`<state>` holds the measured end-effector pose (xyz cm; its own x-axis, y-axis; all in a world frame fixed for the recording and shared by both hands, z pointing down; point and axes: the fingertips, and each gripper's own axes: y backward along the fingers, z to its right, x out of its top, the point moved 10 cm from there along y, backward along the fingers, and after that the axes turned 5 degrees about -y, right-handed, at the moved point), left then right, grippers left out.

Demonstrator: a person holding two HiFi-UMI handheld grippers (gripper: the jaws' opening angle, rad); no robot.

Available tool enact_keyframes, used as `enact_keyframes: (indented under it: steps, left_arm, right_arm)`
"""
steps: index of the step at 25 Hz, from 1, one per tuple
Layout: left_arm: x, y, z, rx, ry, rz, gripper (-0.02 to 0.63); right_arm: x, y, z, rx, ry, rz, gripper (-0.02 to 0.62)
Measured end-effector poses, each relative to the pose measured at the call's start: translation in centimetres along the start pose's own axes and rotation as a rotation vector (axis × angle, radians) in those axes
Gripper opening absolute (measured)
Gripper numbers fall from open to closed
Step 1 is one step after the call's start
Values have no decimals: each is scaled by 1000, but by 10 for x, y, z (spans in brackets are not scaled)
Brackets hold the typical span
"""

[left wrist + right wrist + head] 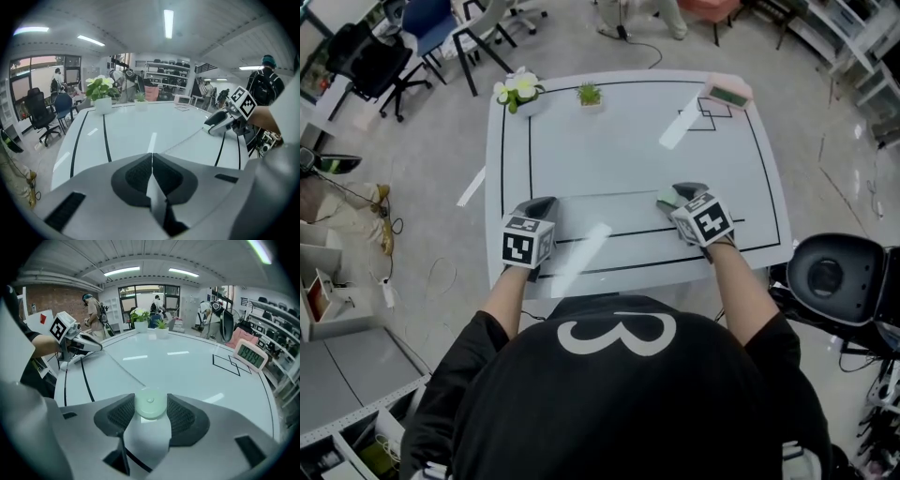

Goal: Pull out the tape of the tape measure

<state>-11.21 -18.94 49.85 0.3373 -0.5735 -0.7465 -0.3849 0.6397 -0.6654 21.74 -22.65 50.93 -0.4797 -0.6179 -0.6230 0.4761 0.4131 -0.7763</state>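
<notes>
Seen in the right gripper view, the right gripper [150,398] clamps a round pale-green tape measure [150,408] between its jaws, which the head view mostly hides beneath the marker cube [705,221]. A thin tape [121,367] stretches left from it, low over the table [619,141], to the left gripper [152,160], whose jaws are pinched together on its end.

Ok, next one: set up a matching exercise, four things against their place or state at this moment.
Things:
1 left claw
2 right claw
3 pink clock
4 white flowers

Place or state:
A far right corner of the table
B shut on the pale green tape measure
C far left corner of the table
D shut, pressed together

Pairs: 1-D, 2-B, 3-A, 4-C
</notes>
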Motion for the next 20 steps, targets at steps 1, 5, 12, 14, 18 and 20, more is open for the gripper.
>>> enact_keyframes:
  steps: [1, 5, 12, 14, 18, 20]
  left_arm:
    - [0, -1, 1, 3, -10, -3, 6]
    - [-2, -7, 2, 22, -32, -26, 6]
    - [-1, -7, -1, 10, -18, -25, 32]
    - [-3, -5, -3, 5, 2, -30, 75]
    - [-5, 6, -9, -12, 74, -12, 158]
    - [-3, 14, -13, -8, 103, 17, 204]
  right_arm:
    - [0, 0, 1, 4, -9, 5, 225]
    - [0, 0, 2, 19, -22, 12, 225]
    - [1, 2, 1, 82, -53, 13, 302]
    - [-1, 5, 2, 89, -74, 31, 327]
    - [-3, 21, 0, 97, -94, 75, 353]
    - [-1, 34, -4, 103, -106, 119, 359]
